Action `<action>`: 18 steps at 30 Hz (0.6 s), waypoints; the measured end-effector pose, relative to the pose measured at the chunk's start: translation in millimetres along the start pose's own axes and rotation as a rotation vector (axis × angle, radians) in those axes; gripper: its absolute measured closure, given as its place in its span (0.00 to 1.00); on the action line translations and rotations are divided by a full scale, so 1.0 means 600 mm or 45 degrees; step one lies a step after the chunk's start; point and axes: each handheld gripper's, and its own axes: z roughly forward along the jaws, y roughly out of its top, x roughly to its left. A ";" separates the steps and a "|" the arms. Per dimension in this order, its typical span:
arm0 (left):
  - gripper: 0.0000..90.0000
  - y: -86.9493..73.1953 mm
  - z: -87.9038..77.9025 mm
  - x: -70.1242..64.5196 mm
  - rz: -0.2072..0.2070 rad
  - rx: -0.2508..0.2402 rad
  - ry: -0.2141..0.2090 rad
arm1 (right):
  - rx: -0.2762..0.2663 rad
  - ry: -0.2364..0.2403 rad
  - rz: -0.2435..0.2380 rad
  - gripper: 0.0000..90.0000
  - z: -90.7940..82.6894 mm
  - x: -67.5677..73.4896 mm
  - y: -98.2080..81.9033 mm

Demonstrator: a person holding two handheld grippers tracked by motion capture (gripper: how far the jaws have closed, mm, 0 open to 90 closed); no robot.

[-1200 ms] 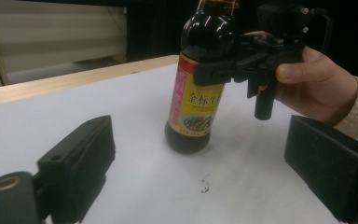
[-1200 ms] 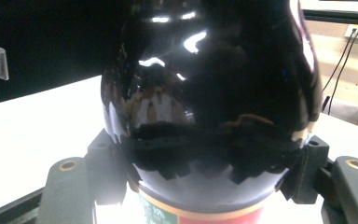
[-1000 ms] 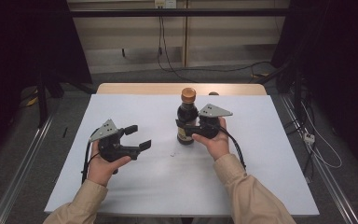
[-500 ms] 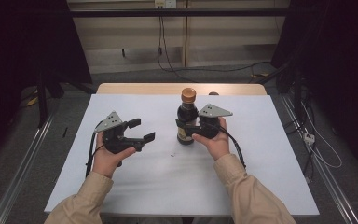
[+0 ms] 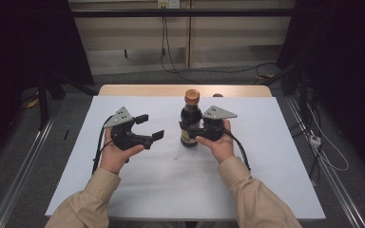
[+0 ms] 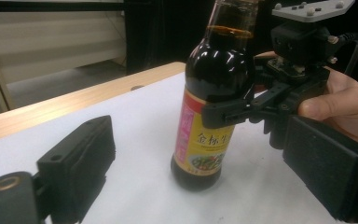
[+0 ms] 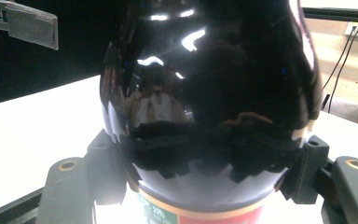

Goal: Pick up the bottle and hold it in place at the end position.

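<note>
Bottle: upright on table, steadied for the other hand.
Right gripper: jaws clamped round bottle.
Left gripper: jaws have just been opening, empty, facing bottle.

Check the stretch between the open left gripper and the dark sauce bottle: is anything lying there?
Nothing: in the high view only bare white table cover separates the left gripper from the bottle; the left gripper view agrees.

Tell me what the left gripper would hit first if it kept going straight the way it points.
Most likely the dark sauce bottle, standing between the open left gripper jaws' line of aim and clamped by the right gripper; depth is hard to judge.
</note>
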 end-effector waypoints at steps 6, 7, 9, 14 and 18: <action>0.06 0.012 0.011 -0.004 -0.031 0.019 -0.014 | 0.000 -0.008 0.003 0.34 0.000 0.001 0.000; 0.06 0.015 0.012 -0.005 -0.034 0.018 -0.024 | 0.001 -0.009 0.003 0.34 0.000 0.001 0.000; 0.06 0.021 0.016 -0.008 -0.030 0.019 -0.049 | 0.003 -0.009 0.004 0.34 0.000 0.001 0.000; 0.13 0.031 0.025 -0.008 -0.015 0.003 -0.059 | 0.002 -0.011 0.004 0.34 0.000 0.002 0.000; 0.24 0.036 0.032 -0.004 0.006 0.016 -0.055 | 0.004 -0.010 0.003 0.34 0.000 0.002 0.000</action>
